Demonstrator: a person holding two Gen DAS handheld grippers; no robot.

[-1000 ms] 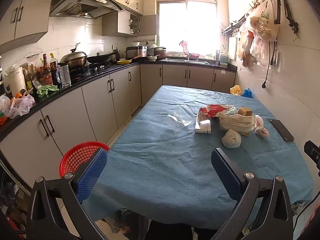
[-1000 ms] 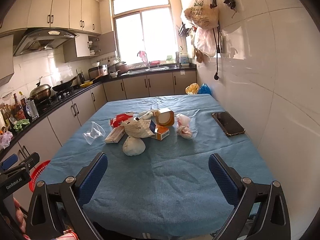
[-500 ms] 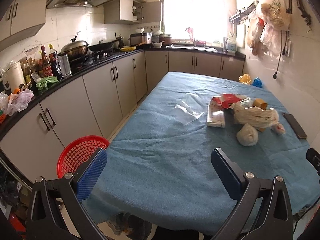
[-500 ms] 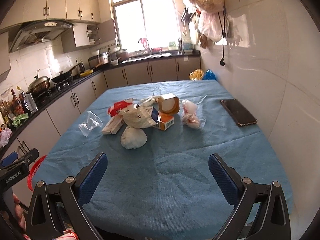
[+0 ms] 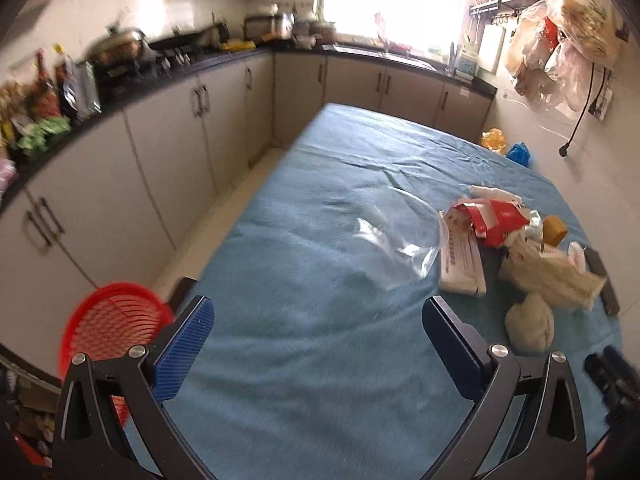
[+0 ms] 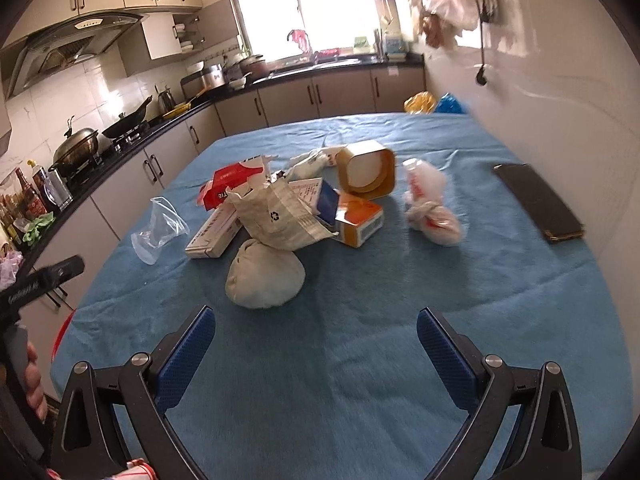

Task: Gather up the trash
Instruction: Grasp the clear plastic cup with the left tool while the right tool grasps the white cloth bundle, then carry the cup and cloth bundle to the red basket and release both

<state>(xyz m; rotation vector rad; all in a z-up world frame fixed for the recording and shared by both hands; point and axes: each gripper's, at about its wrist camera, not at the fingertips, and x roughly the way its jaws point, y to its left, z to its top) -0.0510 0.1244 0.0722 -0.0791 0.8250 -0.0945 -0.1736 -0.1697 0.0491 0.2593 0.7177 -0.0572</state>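
Both my grippers, left gripper (image 5: 318,346) and right gripper (image 6: 316,356), have fingers spread wide, holding nothing. Trash pile (image 6: 288,204) sits ahead of the right fingers on the counter (image 6: 360,360); red basket (image 5: 110,326) just left of my left fingers.

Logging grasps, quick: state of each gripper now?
Left gripper: open, holding nothing.
Right gripper: open, holding nothing.

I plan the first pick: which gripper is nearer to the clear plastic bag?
Left. The left gripper points at the clear plastic bag just ahead; the right gripper has it far left.

Matt blue cloth on the table (image 6: 360,360), clear glossy plastic bag (image 6: 160,228), red plastic mesh basket (image 5: 108,328).
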